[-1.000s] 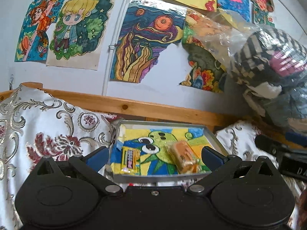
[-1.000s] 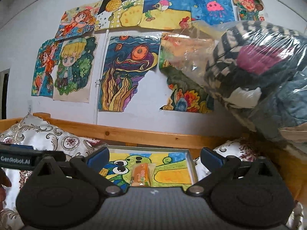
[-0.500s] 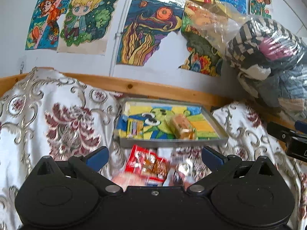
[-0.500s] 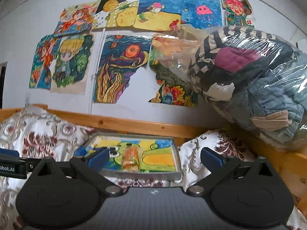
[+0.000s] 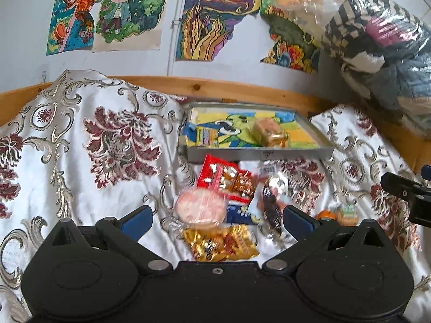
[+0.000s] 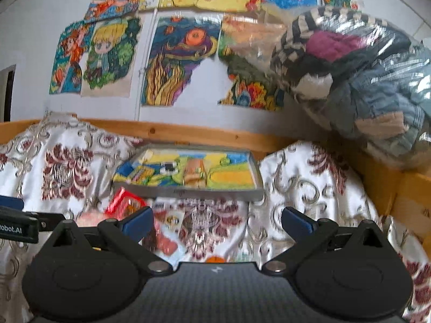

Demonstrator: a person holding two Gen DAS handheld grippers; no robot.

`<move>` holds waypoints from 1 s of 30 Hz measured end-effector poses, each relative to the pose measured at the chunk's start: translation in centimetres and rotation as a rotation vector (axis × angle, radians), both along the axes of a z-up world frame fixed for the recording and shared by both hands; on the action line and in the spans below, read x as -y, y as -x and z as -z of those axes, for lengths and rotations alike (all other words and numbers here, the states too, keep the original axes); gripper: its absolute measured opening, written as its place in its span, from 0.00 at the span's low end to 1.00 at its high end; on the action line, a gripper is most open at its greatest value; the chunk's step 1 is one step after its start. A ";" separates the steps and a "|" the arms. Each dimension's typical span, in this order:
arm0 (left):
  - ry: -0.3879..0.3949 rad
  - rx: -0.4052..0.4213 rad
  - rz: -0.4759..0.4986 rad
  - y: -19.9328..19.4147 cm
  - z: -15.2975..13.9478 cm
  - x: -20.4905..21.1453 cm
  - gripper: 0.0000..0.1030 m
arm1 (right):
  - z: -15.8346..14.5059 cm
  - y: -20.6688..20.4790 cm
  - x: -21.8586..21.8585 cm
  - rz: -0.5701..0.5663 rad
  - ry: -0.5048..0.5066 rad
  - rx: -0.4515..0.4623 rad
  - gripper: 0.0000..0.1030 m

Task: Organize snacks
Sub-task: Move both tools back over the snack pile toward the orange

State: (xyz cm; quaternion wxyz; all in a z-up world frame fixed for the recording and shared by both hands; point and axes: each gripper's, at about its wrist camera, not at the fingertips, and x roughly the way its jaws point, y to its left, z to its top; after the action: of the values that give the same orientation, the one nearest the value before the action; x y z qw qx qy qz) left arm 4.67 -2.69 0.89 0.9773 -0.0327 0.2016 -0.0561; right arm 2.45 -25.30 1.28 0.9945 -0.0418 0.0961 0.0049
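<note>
A white floral bedspread (image 5: 80, 140) covers the bed below a wall of drawings (image 5: 215, 16). A tray (image 5: 256, 154) holds 2 snacks; more packets (image 5: 223, 180), somewhat blurred, lie just before it. Both the left hand-held gripper (image 5: 215, 216) and the right hand-held gripper (image 6: 216, 219) gape wide, empty.

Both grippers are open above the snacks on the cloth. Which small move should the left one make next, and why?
Probably lower the left hand-held gripper onto the round pink wrapped snack. That snack lies between its open jaws, nearest among the loose packets on the patterned white cloth. The grey tray with a cartoon lining behind it holds only two snacks, so it has room.
</note>
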 end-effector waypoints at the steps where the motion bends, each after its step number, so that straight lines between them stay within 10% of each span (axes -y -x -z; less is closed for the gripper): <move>1: -0.004 -0.003 -0.001 0.1 0.2 0.0 0.99 | 0.3 0.0 0.0 0.000 0.000 -0.013 1.00; 30: -0.051 -0.172 -0.001 -1.3 4.0 0.1 0.99 | 5.0 -1.8 -1.2 -0.040 0.034 -0.222 1.00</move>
State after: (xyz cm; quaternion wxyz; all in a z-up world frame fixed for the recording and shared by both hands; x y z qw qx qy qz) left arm 5.99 -2.84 -3.06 0.9569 -0.0126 0.2862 -0.0475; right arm 4.27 -24.07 -3.73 0.9766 -0.0600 0.2047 0.0279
